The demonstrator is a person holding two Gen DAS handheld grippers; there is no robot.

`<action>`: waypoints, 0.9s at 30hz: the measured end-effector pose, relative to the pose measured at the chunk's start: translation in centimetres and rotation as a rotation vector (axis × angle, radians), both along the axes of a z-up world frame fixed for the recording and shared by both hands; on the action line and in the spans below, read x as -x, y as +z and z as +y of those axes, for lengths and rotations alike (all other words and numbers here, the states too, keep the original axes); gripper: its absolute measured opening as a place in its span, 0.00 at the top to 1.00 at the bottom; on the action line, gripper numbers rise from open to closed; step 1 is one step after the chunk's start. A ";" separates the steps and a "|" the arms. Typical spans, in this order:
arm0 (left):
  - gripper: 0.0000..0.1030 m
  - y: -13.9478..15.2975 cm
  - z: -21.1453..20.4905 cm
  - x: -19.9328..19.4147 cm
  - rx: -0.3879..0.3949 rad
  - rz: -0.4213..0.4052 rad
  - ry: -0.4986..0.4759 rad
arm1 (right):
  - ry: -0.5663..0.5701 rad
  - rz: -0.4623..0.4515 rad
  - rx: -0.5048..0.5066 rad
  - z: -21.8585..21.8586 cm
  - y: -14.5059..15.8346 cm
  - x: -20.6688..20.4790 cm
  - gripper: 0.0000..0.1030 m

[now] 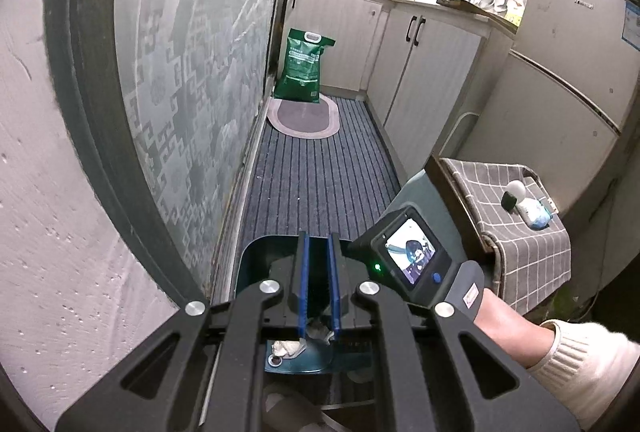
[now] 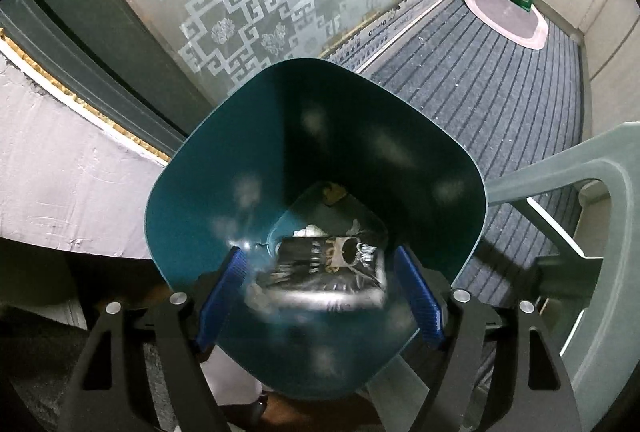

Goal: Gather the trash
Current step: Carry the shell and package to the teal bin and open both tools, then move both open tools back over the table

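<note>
Below: teal bin [image 2: 192, 172] holds black packet [image 2: 320, 268], scraps; right jaws apart, left jaws nearly together.

Dark packet [image 2: 324, 272] between the right hand-held gripper's fingers motion-blurred, print unreadable, bin [image 1: 256, 252] mostly hidden behind left hand-held gripper [image 1: 319, 288]

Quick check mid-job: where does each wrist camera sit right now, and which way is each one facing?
Left wrist: on the left gripper, looking along the kitchen floor runner; nearly shut blue pads, the right hand.
Right wrist: on the right gripper, looking steeply down into the teal bin; open pads astride a black wrapper.
Shared: bin, green bag, oval mat.
</note>
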State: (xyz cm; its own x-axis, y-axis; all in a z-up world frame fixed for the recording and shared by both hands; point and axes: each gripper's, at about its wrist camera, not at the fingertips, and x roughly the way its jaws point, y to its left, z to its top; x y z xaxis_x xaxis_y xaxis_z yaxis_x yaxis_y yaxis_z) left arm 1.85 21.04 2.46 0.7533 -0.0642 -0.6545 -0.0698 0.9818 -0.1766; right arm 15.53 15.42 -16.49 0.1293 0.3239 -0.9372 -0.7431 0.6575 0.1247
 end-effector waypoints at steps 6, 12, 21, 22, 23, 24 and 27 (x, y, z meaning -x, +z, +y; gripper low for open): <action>0.90 0.7 -0.4 -0.1 -0.007 -0.016 0.007 | 0.026 -0.016 -0.060 0.0 1.8 0.5 0.31; 0.86 1.5 -1.2 -0.2 -0.011 -0.037 0.010 | 0.059 -0.037 -0.133 -0.2 4.6 1.5 0.43; 0.78 3.0 -2.9 -0.7 -0.021 -0.085 0.006 | 0.061 -0.109 -0.273 -3.2 10.3 1.9 0.49; 0.77 3.2 -3.1 -0.7 -0.021 -0.092 0.008 | 0.052 -0.121 -0.286 -3.8 11.0 1.8 0.49; 0.77 3.4 -3.2 -0.8 -0.020 -0.097 0.009 | 0.041 -0.137 -0.300 -4.7 11.8 1.6 0.49; 0.77 3.6 -3.5 -0.9 -0.019 -0.104 0.010 | 0.033 -0.148 -0.312 -5.3 12.4 1.4 0.49; 0.75 3.8 -4.4 -1.4 -0.020 -0.109 0.004 | 0.002 -0.183 -0.329 -7.5 13.6 1.0 0.49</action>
State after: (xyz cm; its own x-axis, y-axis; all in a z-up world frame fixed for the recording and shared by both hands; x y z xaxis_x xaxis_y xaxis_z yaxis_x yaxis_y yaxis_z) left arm 3.27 16.66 6.29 0.8203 -0.0485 -0.5699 -0.0556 0.9849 -0.1639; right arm 14.49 7.91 -2.93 0.2843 0.6040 -0.7446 -0.7738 0.6031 0.1938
